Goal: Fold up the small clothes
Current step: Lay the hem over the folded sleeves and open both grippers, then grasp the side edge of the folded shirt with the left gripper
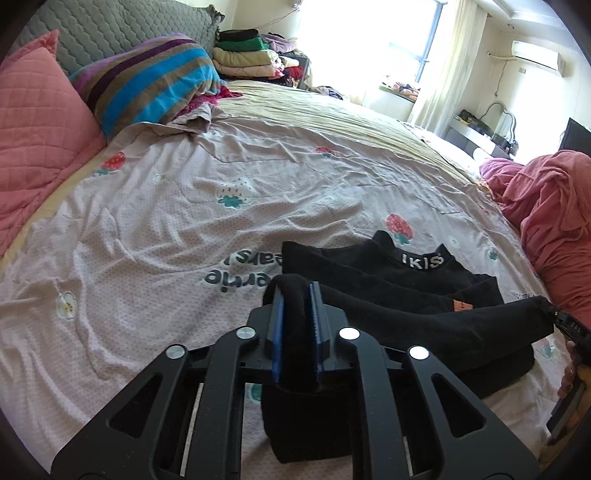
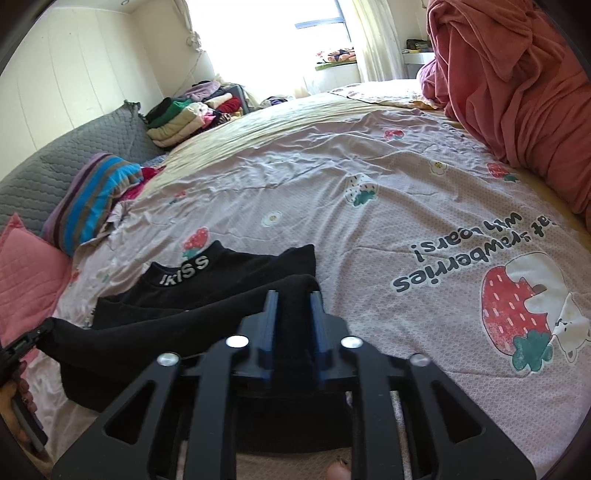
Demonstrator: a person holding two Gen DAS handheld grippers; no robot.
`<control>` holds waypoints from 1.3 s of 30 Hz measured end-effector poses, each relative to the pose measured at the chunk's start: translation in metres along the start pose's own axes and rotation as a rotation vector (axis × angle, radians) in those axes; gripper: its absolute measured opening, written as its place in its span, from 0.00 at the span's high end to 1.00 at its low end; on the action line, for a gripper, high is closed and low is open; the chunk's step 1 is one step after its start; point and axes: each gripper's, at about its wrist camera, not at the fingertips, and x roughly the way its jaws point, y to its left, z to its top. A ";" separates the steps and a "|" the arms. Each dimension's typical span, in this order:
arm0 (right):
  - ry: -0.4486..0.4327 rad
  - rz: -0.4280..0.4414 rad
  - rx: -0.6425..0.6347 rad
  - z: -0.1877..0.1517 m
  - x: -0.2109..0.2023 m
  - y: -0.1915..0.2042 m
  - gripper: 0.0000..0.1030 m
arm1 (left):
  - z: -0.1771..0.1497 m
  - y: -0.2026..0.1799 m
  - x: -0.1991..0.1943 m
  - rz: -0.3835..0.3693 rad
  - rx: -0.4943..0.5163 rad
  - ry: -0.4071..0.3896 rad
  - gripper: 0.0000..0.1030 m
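Bottom centre of left wrist view: left gripper [image 1: 298, 295], blue pads clamped on a thick fold of black garment [image 1: 399, 291], cloth bulging over the tips. Same garment stretched to the lower right edge of that frame, far corner at the right gripper [image 1: 554, 317], a hand [image 1: 572, 373] partly seen behind it. Bottom centre of right wrist view: right gripper [image 2: 293, 295], jaws a bit apart w/ black cloth between them; can't tell whether pads press on it. Lower left edge there: left gripper [image 2: 33, 338] w/ fingers [image 2: 22, 391] of a hand behind it.

Garment lying mid-frame on pink strawberry-print bedsheet [image 1: 155, 229], near edge lifted btwn the two grippers, rest flat; white "IKISS" lettering on collar band [image 1: 422, 260] at far side.

Upper left, left view: pink quilted pillow [image 1: 40, 122], striped pillow [image 1: 147, 77], grey quilted headboard cushion [image 1: 110, 26]. Top centre: stack of folded clothes [image 1: 247, 55]. Right edge: heaped pink blanket [image 1: 550, 221]. Top right: bright window [image 1: 373, 40] w/ curtain, wall AC unit [image 1: 535, 55].
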 end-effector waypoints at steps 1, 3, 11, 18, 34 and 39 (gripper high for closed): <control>-0.004 -0.009 -0.003 -0.001 0.001 0.000 0.75 | 0.000 0.001 -0.001 0.006 -0.002 -0.003 0.91; -0.010 -0.021 -0.009 -0.002 0.001 0.000 0.67 | 0.000 0.004 -0.003 0.020 -0.001 -0.013 0.91; -0.092 -0.075 -0.045 -0.004 -0.019 0.005 0.38 | 0.000 -0.004 -0.022 0.013 0.034 -0.058 0.65; -0.149 -0.046 -0.117 -0.014 -0.046 0.018 0.46 | -0.011 -0.030 -0.038 -0.042 0.126 -0.068 0.64; 0.126 0.035 -0.377 -0.072 -0.016 0.087 0.82 | -0.067 -0.075 0.017 -0.064 0.314 0.214 0.93; 0.193 -0.030 -0.376 -0.074 0.018 0.083 0.82 | -0.062 -0.073 0.020 -0.021 0.328 0.181 0.92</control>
